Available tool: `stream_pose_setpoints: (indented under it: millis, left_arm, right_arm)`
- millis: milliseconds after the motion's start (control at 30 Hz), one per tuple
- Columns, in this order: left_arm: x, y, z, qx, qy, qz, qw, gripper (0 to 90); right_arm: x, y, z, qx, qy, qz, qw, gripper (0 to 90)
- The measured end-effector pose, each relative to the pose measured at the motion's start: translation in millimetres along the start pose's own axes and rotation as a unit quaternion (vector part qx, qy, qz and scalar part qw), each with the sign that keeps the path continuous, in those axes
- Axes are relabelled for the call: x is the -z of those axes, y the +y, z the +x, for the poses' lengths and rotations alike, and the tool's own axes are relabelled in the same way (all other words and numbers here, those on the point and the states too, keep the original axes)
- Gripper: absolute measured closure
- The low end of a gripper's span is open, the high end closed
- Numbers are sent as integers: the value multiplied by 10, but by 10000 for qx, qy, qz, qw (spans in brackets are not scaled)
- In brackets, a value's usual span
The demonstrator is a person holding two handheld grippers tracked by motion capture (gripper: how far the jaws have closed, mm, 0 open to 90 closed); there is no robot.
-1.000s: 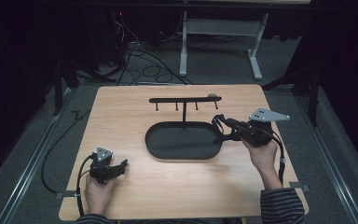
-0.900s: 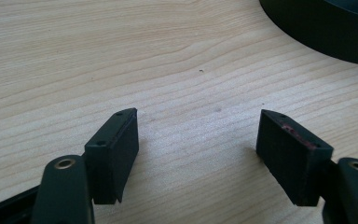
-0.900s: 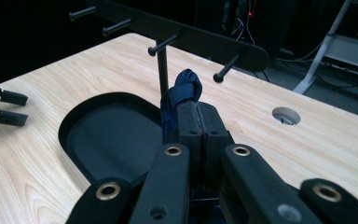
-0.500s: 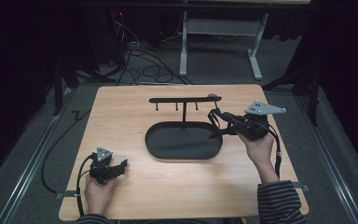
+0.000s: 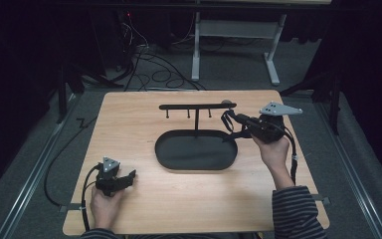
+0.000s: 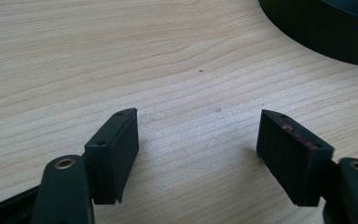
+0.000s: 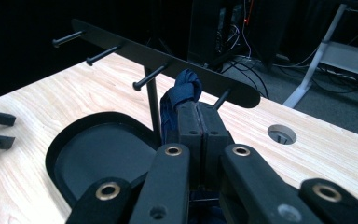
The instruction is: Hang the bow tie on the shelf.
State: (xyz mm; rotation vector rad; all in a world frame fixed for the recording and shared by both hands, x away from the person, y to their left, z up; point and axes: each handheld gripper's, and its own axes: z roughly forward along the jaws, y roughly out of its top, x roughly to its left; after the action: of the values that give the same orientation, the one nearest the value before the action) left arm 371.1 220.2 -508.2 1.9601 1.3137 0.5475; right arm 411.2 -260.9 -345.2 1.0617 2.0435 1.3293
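A black stand has an oval tray base and a thin post carrying a horizontal bar with several pegs. My right gripper is held by the bar's right end, above the tray's right rim. In the right gripper view it is shut on a dark blue knotted cloth band, whose top sits just under the bar, between two pegs. My left gripper rests low on the table at the front left; its jaws stand wide open over bare wood.
The wooden table has a round cable hole behind the bar's right end. The tray's dark rim lies ahead and right of the left gripper. Cables and a desk frame sit on the floor beyond.
My right gripper has moved away from the table's front and slightly left, up to the bar's right end, still shut on the blue band. The left gripper has stayed put.
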Motion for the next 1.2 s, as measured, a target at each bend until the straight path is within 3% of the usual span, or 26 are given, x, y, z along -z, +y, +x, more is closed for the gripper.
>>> stream_pose_setpoints:
  millis: [467,1200]
  left_arm:
    - [2,1,2,15,-9,7,10000,301]
    - [3,0,4,20,-18,8,10000,299]
  right_arm:
    - [-132,-30,-154,-193,-232,106,9995,900]
    - [-253,-87,-215,-450,-462,318,9974,870]
